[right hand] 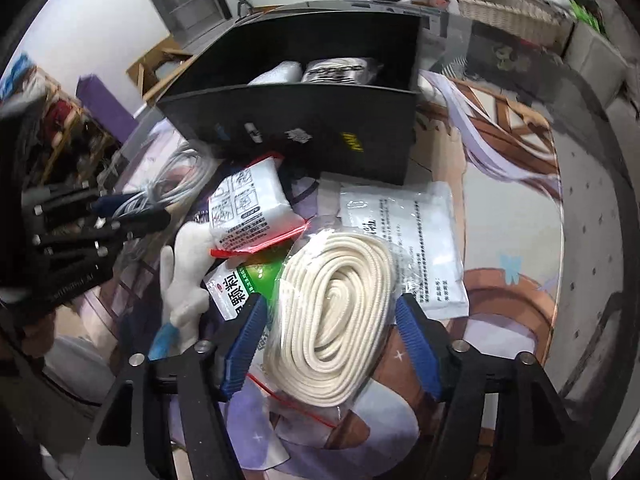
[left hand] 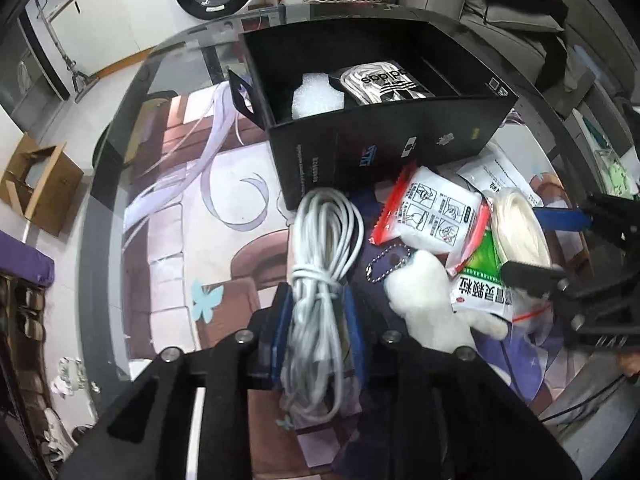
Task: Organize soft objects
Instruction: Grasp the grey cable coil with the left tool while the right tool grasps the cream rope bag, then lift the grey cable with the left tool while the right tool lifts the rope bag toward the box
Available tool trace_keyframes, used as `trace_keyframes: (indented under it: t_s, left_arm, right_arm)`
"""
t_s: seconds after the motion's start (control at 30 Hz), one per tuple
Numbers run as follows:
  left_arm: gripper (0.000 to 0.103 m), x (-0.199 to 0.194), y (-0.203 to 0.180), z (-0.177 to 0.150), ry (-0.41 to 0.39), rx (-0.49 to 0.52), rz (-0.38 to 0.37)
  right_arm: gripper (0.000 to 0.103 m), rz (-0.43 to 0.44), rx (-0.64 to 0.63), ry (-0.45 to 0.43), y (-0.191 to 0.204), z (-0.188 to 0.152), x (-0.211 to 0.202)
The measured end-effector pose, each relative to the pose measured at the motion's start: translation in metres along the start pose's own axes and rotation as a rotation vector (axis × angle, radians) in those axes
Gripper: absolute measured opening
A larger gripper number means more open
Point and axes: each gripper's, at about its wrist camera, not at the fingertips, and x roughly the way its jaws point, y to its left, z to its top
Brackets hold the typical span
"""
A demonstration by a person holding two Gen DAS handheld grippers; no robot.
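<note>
- Left wrist view: the left gripper [left hand: 318,308] has its jaws closed on a bundled white cable [left hand: 324,252], held above the surface [left hand: 180,208] just in front of the black box [left hand: 380,148].
- Inside the box lie a white foam piece [left hand: 318,96] and a bagged lace pack [left hand: 384,80].
- Beside the cable sit a white plush toy [left hand: 428,300] and a red-edged packet [left hand: 436,212].
- Right wrist view: the right gripper [right hand: 332,344] has its jaws spread wide on either side of a bagged cream rope coil [right hand: 336,312], not pinching it.
- The coil rests on a green-and-white sachet [right hand: 244,284], near a flat white pouch [right hand: 416,232].
</note>
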Motion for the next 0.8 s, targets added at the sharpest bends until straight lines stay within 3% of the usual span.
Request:
trace_keyframes:
  t_s: [0.13, 0.17, 0.27, 0.5, 0.63, 0.8]
  left_arm:
    - [0.031, 0.009, -0.004, -0.001, 0.014, 0.014, 0.013]
    - [0.024, 0.009, -0.005, -0.001, 0.016, 0.019, 0.016]
    - [0.022, 0.009, -0.004, -0.001, 0.017, 0.012, 0.004]
    - [0.021, -0.009, -0.011, -0.001, -0.044, 0.034, 0.000]
    - [0.021, -0.033, -0.020, -0.001, -0.146, 0.056, 0.003]
    - [0.021, -0.082, -0.024, -0.004, -0.367, 0.069, -0.021]
  right_arm:
    - [0.067, -0.038, -0.047, -0.018, 0.005, -0.002, 0.002]
    - [0.057, -0.047, -0.064, -0.025, 0.006, -0.003, 0.001]
    - [0.039, -0.033, -0.098, -0.036, 0.011, -0.006, -0.001]
    - [0.033, -0.019, -0.074, -0.088, 0.004, -0.007, -0.017]
    - [0.033, 0.003, -0.055, -0.177, -0.001, -0.007, -0.044]
    - [0.033, 0.001, -0.067, -0.349, 0.009, -0.004, -0.082]
